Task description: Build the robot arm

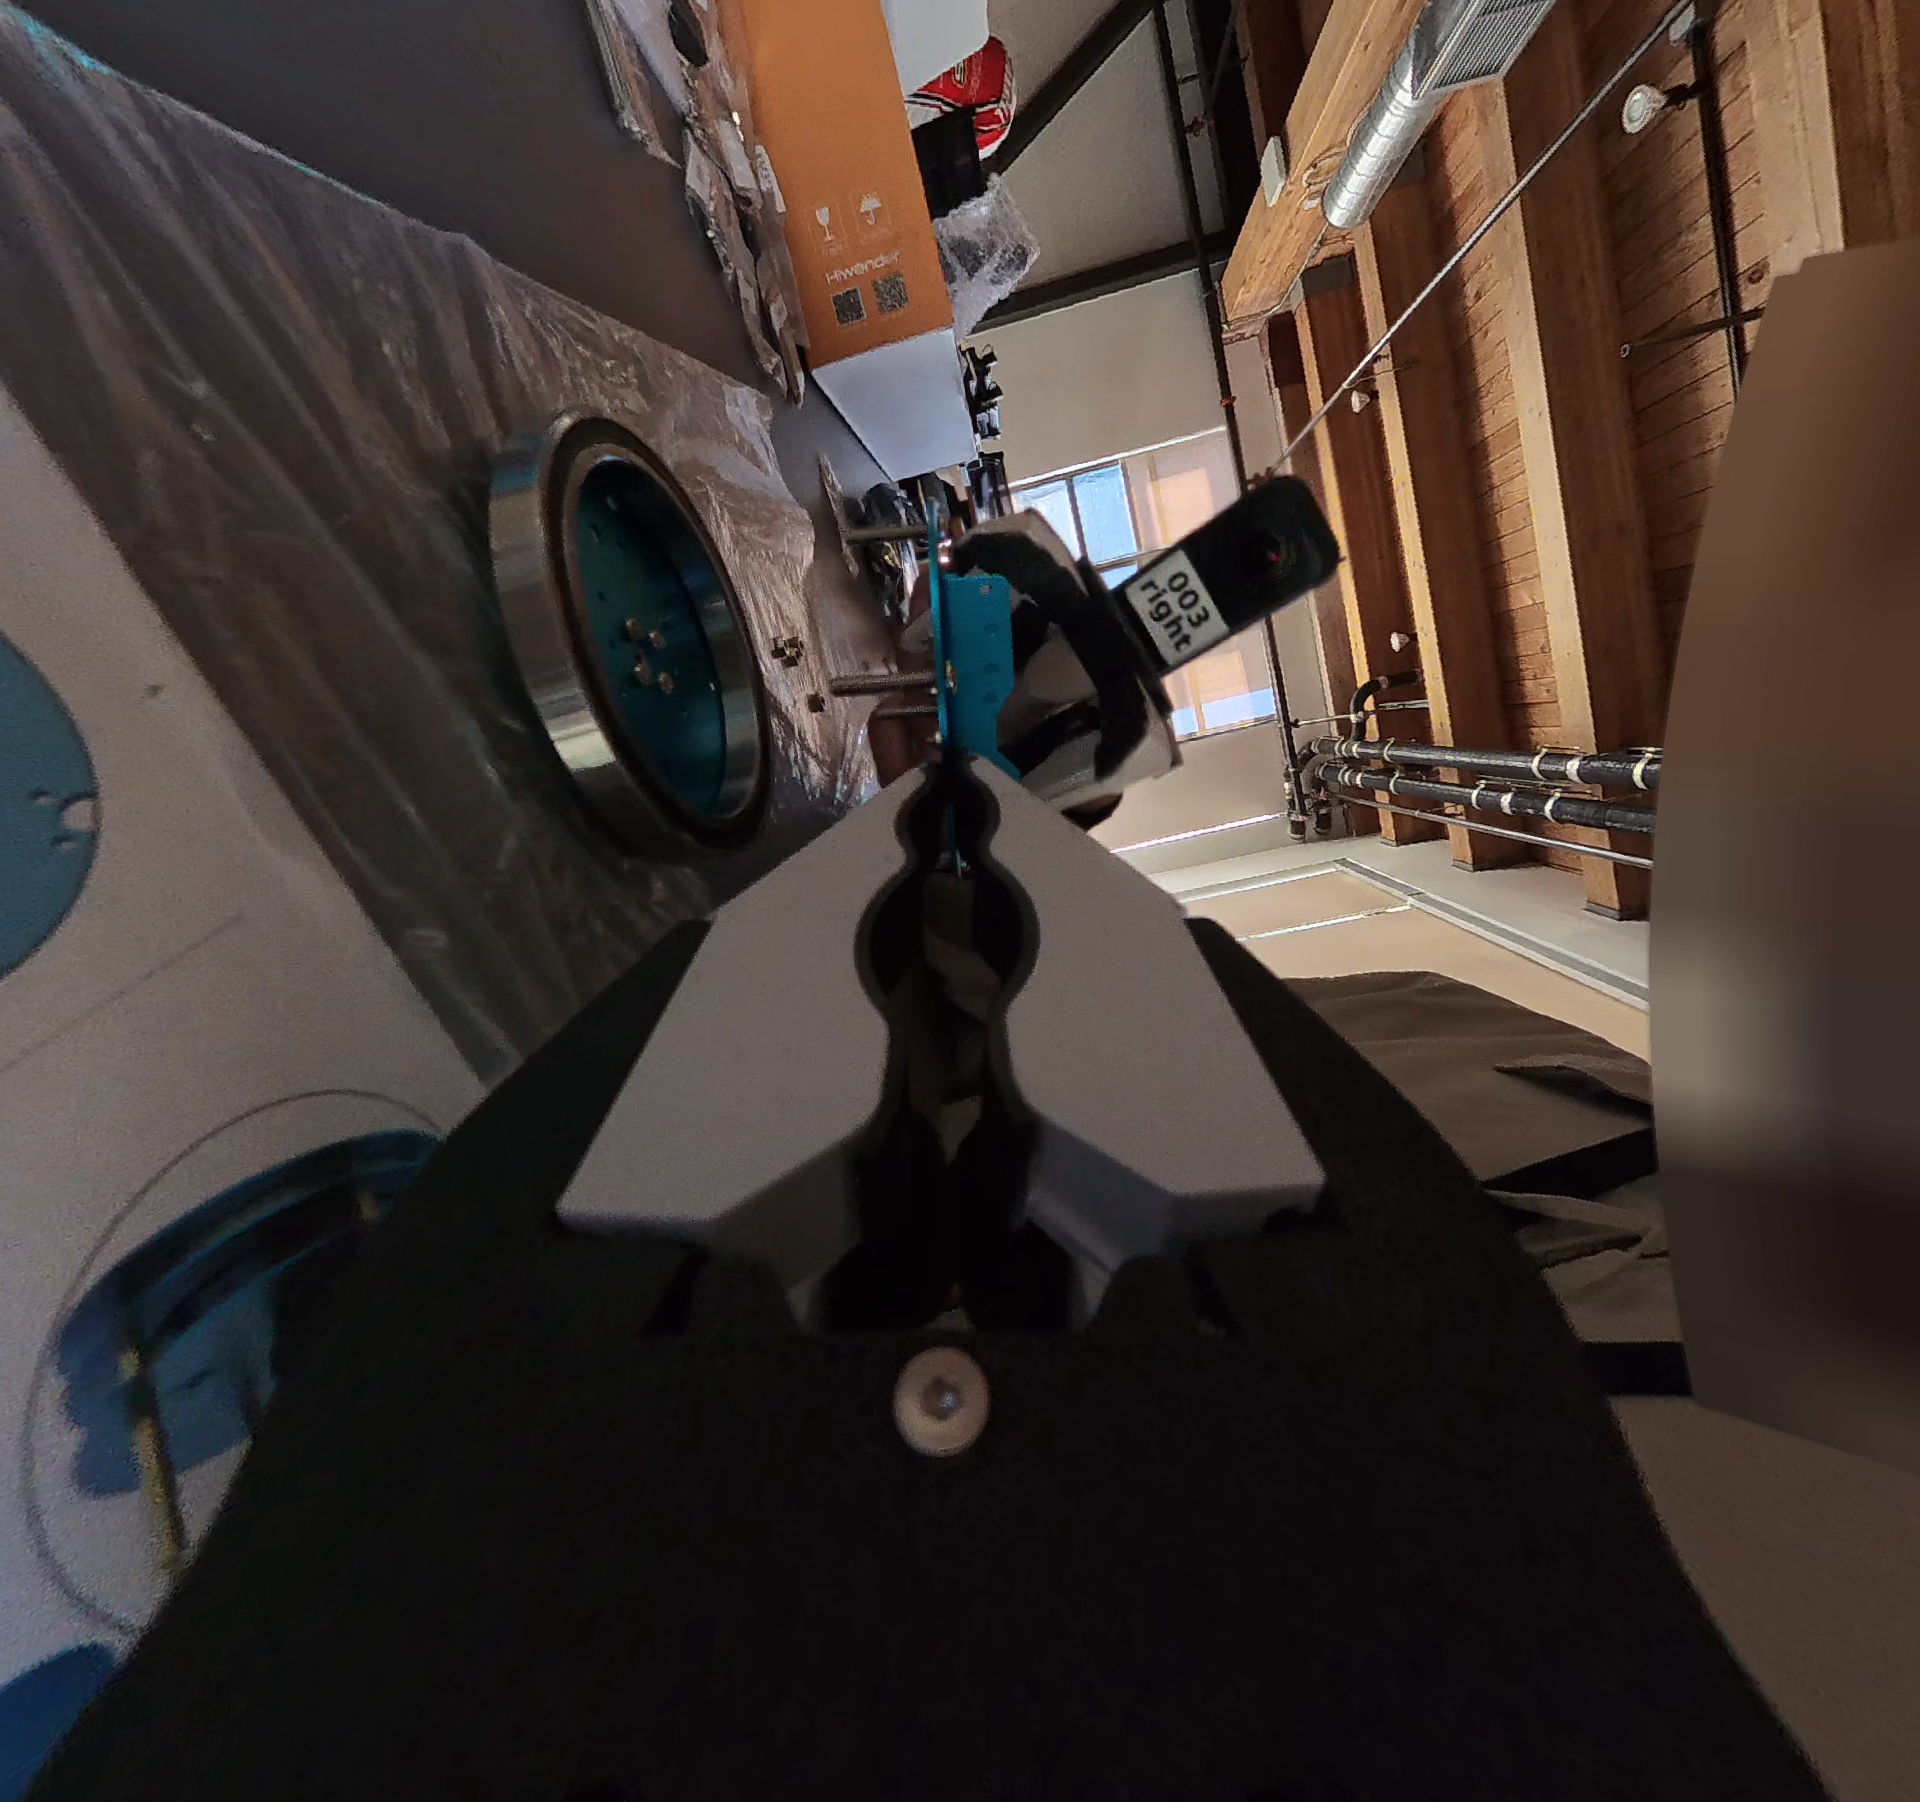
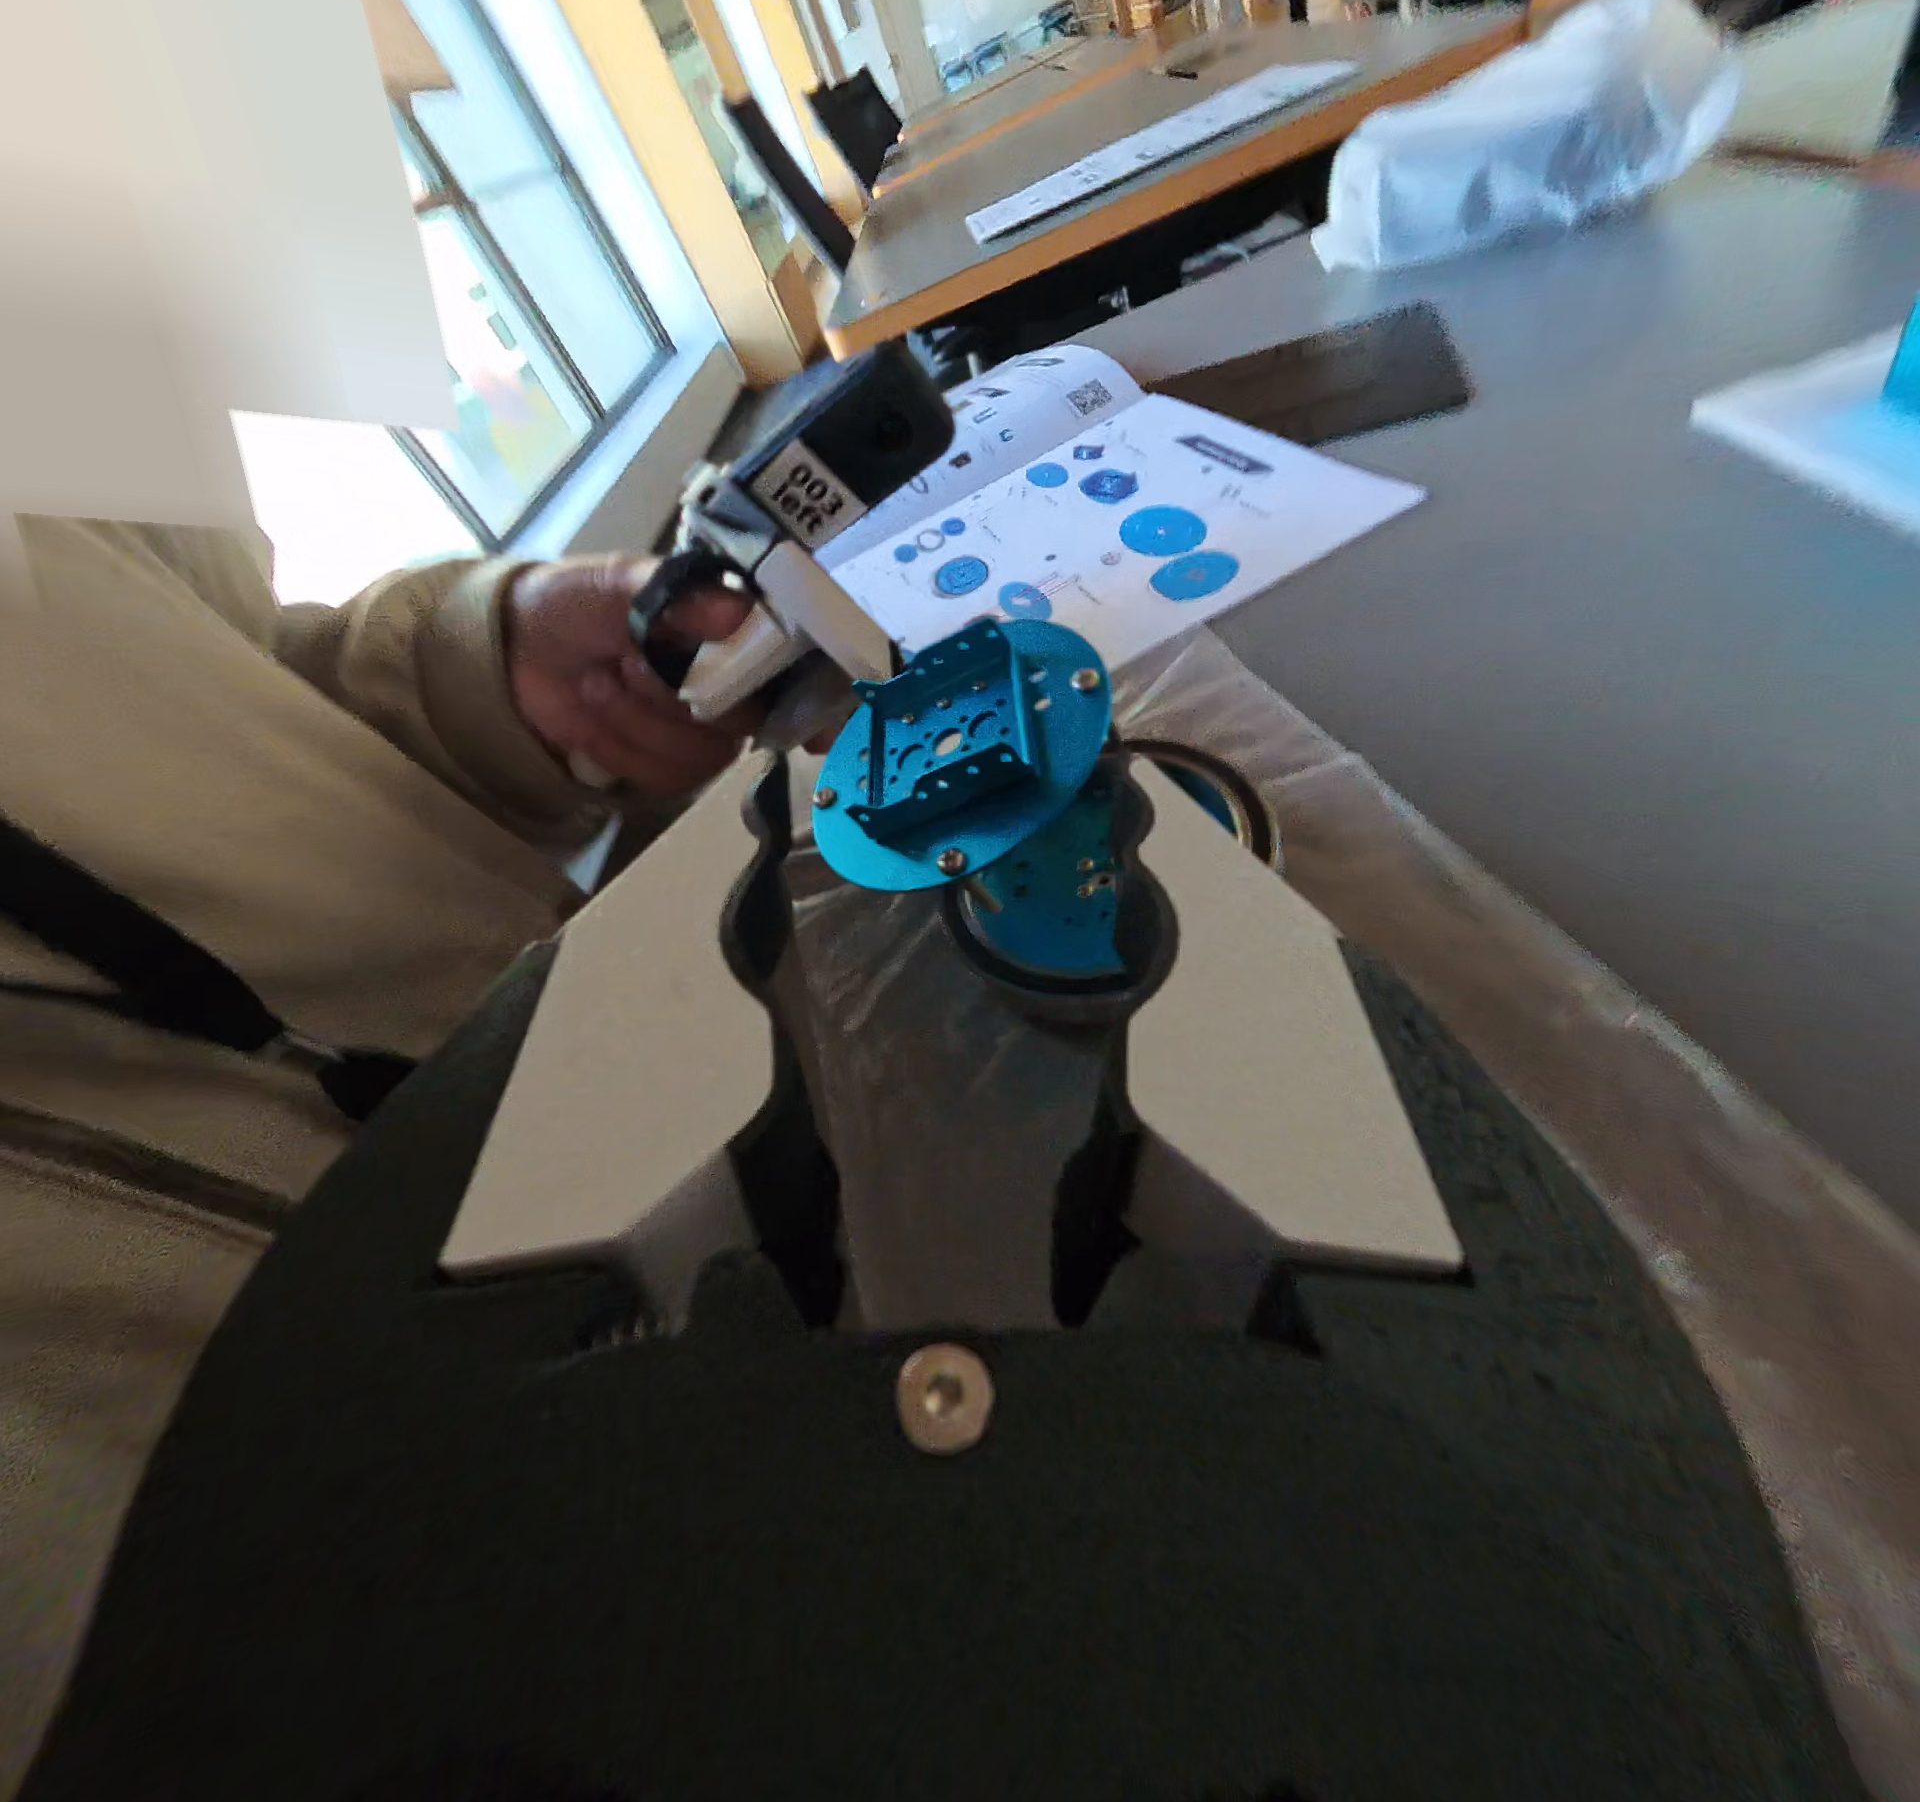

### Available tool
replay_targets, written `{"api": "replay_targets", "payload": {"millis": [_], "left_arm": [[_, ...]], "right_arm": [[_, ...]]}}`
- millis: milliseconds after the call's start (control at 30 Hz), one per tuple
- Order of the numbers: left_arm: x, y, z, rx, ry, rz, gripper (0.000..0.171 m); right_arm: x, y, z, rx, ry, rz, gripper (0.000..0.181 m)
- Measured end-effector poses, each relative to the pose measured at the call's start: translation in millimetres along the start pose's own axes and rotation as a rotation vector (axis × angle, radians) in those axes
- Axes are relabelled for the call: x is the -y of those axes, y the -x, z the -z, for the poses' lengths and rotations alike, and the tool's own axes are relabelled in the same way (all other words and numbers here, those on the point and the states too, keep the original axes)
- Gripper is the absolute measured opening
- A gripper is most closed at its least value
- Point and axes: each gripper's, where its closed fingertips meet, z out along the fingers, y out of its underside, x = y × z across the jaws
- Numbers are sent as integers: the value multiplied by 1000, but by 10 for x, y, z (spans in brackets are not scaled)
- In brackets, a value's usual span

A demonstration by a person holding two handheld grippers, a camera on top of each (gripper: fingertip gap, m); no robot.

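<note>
2 grippers showing | left gripper [image 1: 951,796] jaws pinching rim of blue disc [image 2: 1060,703] bearing a bracket [image 2: 935,755] | right gripper [image 2: 951,776] jaws gaping wide, empty, hovering over steel-ringed blue hub [image 2: 1049,921] lying on wrapped surface [image 2: 1455,973]

Blue disc [image 2: 961,765] with bracket showing anodized metal, satin sheen; brass-coloured screw heads glinting. Bearing ring [image 1: 634,630] gleaming as polished steel around blue metal plate. Plastic sheet [image 2: 1403,921] under it lying glossy, crinkled. Manual [image 2: 1122,516] looking like smooth printed paper. Tabletop [image 2: 1610,661] appearing matt grey. Left gripper [image 1: 951,786] fingers showing matt pale plastic, body rough black.
</note>
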Motion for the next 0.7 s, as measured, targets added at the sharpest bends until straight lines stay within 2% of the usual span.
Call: {"api": "replay_targets", "payload": {"millis": [100,200,333,433,567,700], "left_arm": [[14,22,5,1,5,31,0],[18,45,0,0,16,45,0],[24,64,-1,-12,26,61,0],[31,80,-25,-19,39,72,0],[87,107,-52,-14,30,79,0],[150,148,-65,50,22,-5,1]], "right_arm": [[-73,38,-75,-36,89,227,65],[-162,-4,-165,-78,131,323,60],[-171,10,-211,-65,102,345,55],[-201,-36,-228,-85,110,384,41],[-199,-93,-225,-129,129,408,41],[-215,-162,-239,-166,163,438,41]]}}
